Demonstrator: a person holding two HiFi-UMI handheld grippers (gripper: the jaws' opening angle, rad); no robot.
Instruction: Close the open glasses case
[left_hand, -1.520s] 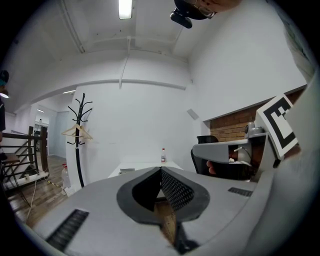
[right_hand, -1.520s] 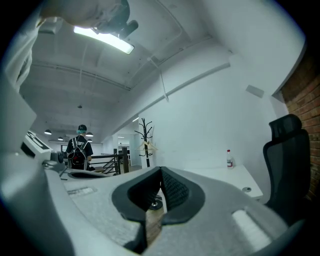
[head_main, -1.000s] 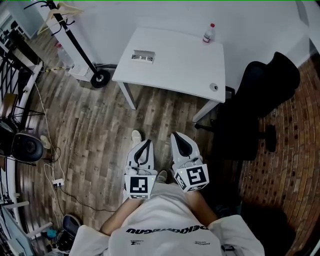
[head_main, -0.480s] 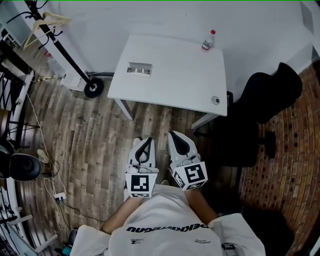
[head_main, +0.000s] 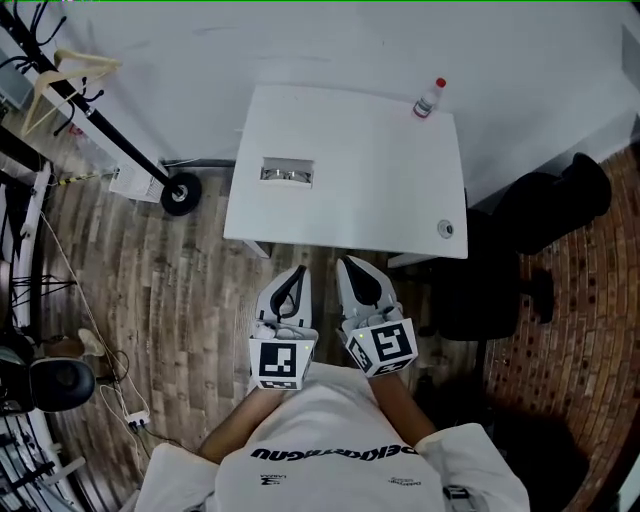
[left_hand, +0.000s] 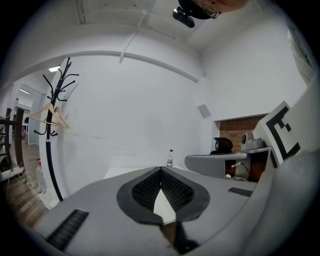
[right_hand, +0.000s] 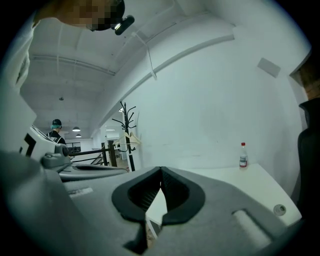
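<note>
Both tools are short of the table (head_main: 385, 190). My left gripper (head_main: 296, 272) is pressed together and empty, and my right gripper (head_main: 347, 264) is the same. The open case (head_main: 287, 173) lies on the table at twelve o'clock from the left gripper, well apart. The bottle (head_main: 430, 97) is at one o'clock.

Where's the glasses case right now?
In the head view, the glasses case lies on the left half of the white table, well apart from the bottle at its far right corner.

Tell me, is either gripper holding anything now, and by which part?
Nothing is held. The left gripper and the right gripper each have their fingers shut together, empty; the glasses case lies apart on the table.
</note>
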